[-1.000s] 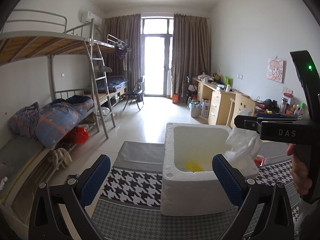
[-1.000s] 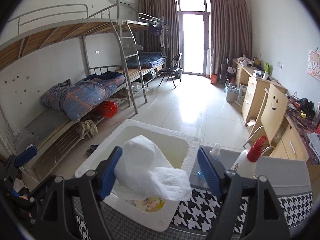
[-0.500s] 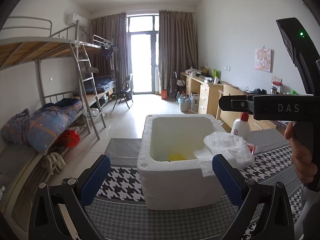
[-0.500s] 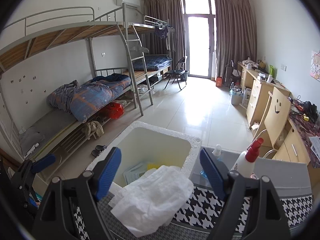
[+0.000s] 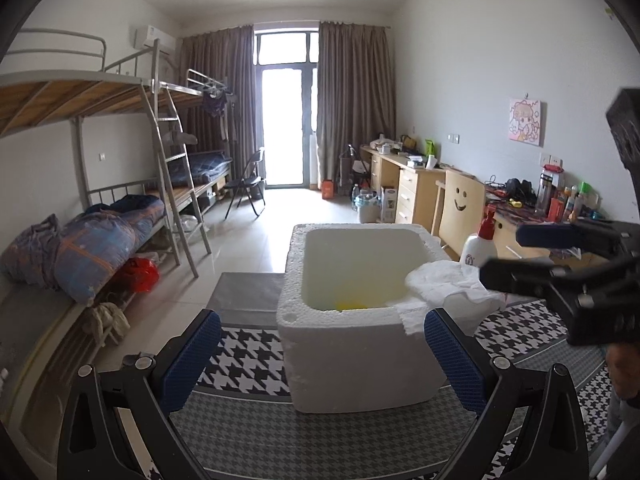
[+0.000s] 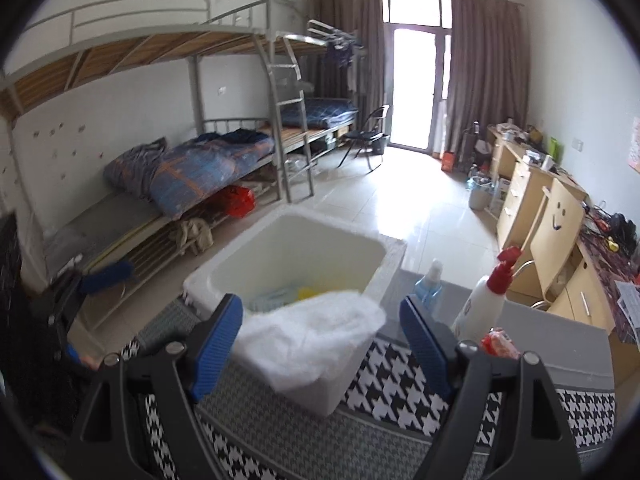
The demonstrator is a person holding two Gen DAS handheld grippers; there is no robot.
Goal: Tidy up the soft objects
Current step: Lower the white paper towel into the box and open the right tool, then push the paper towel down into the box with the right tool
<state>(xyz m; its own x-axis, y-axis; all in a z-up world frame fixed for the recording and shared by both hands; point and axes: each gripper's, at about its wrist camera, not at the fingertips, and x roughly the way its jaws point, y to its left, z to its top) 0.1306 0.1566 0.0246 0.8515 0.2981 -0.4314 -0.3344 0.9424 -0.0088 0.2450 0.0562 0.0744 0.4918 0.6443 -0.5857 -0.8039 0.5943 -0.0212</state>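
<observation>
Cloth (image 6: 316, 336) draped over box (image 6: 296, 248) near rim, half in, half hanging outside, dead ahead btwn your R fingers (image 6: 320, 340), spread wide, empty. Long axis runs across rim, inside to out. L fingers (image 5: 320, 360) also apart, empty, farther off; cloth lies to their right. R closer.

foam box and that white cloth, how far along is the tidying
Done: a yellow item already lies in the foam box. In hand: nothing; right gripper and left gripper are both open. Left: the white cloth only drapes over the rim and needs pushing inside.
</observation>
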